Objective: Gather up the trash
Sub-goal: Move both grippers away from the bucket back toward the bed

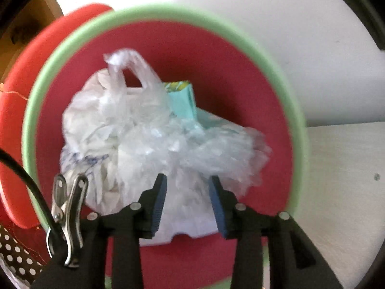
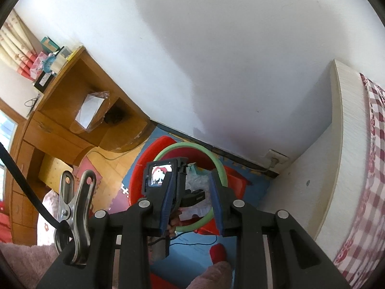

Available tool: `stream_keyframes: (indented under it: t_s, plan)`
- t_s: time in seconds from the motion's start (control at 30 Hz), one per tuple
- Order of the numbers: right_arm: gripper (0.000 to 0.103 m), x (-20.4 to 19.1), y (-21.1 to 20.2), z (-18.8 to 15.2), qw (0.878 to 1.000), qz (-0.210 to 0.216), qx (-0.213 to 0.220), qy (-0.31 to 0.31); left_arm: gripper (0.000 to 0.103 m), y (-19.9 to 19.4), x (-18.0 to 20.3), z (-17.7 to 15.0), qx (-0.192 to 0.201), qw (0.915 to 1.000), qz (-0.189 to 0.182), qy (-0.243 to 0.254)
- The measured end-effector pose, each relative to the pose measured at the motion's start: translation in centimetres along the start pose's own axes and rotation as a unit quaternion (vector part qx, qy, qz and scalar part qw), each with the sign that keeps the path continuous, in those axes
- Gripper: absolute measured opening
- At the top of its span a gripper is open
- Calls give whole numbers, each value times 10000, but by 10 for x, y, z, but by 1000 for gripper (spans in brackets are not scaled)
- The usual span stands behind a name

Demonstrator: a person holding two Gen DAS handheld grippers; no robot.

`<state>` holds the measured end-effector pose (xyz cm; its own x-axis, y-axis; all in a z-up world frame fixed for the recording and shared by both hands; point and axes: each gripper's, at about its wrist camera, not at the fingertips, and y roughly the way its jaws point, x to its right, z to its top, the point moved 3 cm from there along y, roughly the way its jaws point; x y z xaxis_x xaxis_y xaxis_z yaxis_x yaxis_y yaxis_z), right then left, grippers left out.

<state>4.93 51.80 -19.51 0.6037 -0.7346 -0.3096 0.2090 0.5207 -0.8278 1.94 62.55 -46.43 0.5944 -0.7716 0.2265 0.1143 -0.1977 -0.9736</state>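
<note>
Over the mouth of the red bin [image 1: 216,55] with the pale green rim [image 1: 45,110], the left claw [image 1: 187,202] points almost straight down with its blue pads [image 1: 160,204] spread apart, and the crumpled clear plastic bag [image 1: 134,130] sits right below them, inside the bin, toward its near wall. Nothing looks pinched: there's white plastic between the pads, but they stand off it on both sides, so I'd call this the let-go moment of dropping trash in. A teal carton [image 1: 182,101] pokes out behind the bag, deeper in the bin, toward the far rim. From the right wrist view the bin stands on the floor, tight in the corner where the wall meets a white cabinet [image 2: 317,159], with a red dustpan-looking thing [image 2: 238,180] beside it. The right claw [image 2: 192,204] hangs higher and further back; its pads are partly spread and I can't see anything gripped in them. The other handheld unit [image 2: 163,175] just shows through the gap. If I were doing this step, I'd keep the left claw wide, make sure the bag's loop handle [image 1: 130,65] isn't snagged on a finger, then lift straight up, not sideways, so the fluffy plastic doesn't drag back over the rim. The bag is piled fairly high, so it could spring up. The picture is a bit blurry, so I can't tell whether any film clings to the pads.
</note>
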Motion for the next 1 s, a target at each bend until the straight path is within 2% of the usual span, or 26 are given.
stream_keyframes:
  t_s: [0.17, 0.43, 0.5, 0.67, 1.0]
  plan:
    - [30, -7, -14, -5, 9999, 130, 87, -32, 38, -49, 7, -9, 341, 9994, -38, -22]
    - [30, -17, -45, -23, 9990, 327, 305, -64, 38, -134, 10, -41, 997, 9949, -122, 82]
    - [30, -18, -51, -26, 9988, 353, 342, -54, 38, -157, 11, -53, 1150, 9932, -159, 79]
    - [30, -23, -75, -34, 9977, 453, 502, -92, 38, -215, 0, -59, 1499, 9885, -172, 112]
    - [30, -32, -134, -45, 9928, 717, 888, -357, 38, -311, 9, -96, 2089, 9778, 16, 157]
